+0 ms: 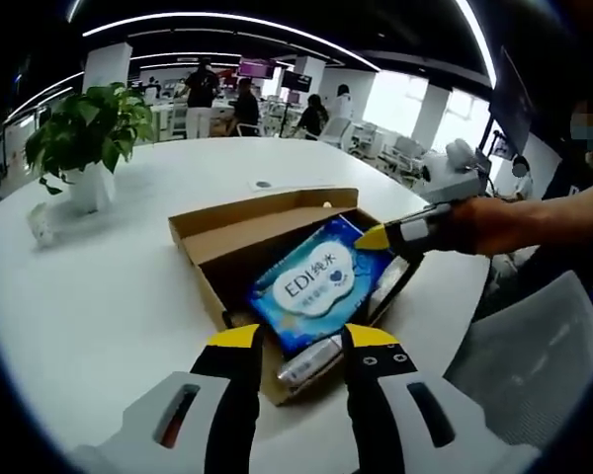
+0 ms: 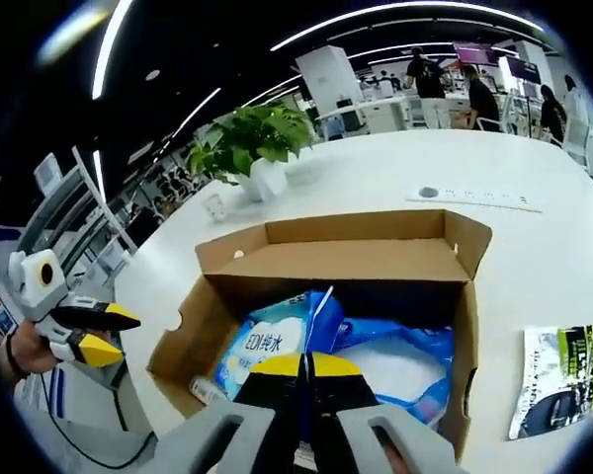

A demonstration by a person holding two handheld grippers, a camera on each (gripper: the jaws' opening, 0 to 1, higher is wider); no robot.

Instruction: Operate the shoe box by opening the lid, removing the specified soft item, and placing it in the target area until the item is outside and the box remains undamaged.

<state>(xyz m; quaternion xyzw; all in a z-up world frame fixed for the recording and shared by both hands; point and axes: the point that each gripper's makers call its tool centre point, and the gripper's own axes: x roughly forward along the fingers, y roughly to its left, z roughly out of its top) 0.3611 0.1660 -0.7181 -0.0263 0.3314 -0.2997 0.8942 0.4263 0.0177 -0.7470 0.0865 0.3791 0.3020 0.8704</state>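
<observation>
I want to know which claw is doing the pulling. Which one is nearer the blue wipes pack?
Right. The right claw is shut on an edge of the blue wipes pack inside the shoe box. The left claw hangs open at the box's near edge, not touching the pack.

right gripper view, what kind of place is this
Probably an open-plan office or lab. A large round white table holds a potted plant and an open cardboard box, rows of desks with people stand behind, and long strip lights curve overhead.
</observation>
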